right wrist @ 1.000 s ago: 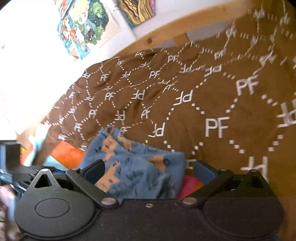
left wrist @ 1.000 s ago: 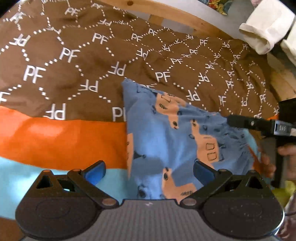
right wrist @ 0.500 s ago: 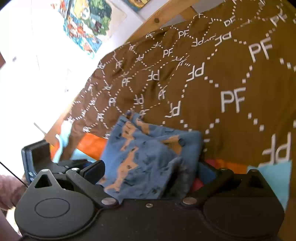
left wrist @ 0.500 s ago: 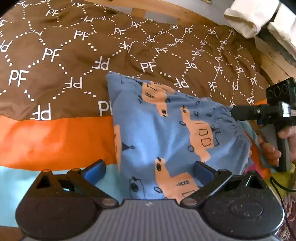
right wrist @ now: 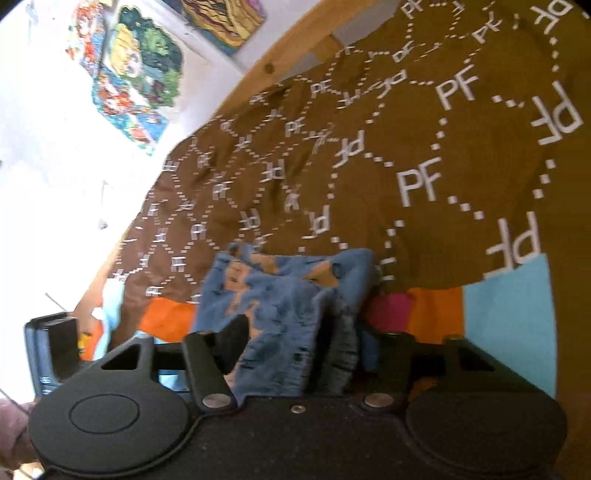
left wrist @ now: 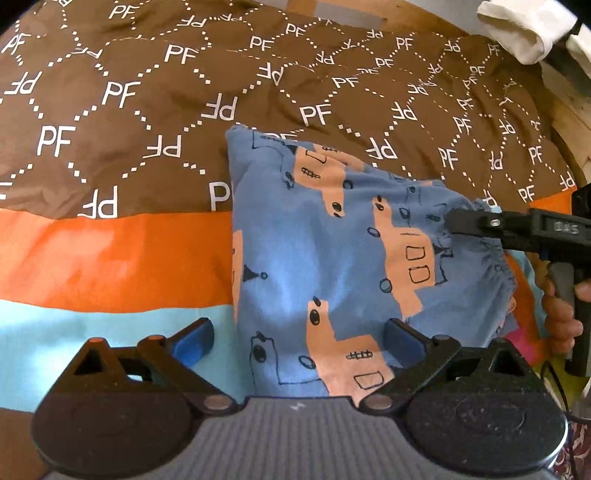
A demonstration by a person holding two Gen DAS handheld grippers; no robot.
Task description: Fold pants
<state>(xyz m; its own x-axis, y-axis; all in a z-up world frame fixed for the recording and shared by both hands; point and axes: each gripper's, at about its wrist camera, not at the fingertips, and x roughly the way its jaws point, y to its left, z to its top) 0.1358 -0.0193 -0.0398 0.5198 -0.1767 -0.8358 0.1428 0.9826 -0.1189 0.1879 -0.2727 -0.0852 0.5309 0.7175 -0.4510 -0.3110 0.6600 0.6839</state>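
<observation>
Blue children's pants (left wrist: 332, 258), printed with orange vehicles, lie folded into a rough rectangle on a bed covered by a brown bedspread (left wrist: 129, 103) patterned with white "PF" letters and dotted diamonds. The near part of the pants rests across the bedspread's orange stripe (left wrist: 110, 258) and light-blue stripe (left wrist: 92, 328).

The left hand-held gripper (left wrist: 297, 334) hovers at the near edge of the pants with its blue-padded fingers (left wrist: 194, 338) spread wide, released and grasping nothing; the fabric shows between them.

The right hand-held gripper (left wrist: 456, 221) reaches in from the right side and its black tip is at the gathered waistband edge of the pants. In the right wrist view its fingers have drawn in on a bunched fold of the blue cloth (right wrist: 291, 332), clenched on the pants. A person's hand (left wrist: 557, 306) wraps the gripper's handle.

A wooden bed frame (right wrist: 291, 51) borders the far side of the bedspread, colourful pictures (right wrist: 136, 74) hang on the white wall beyond it, and white cloth (left wrist: 517, 29) lies at the far right corner.
</observation>
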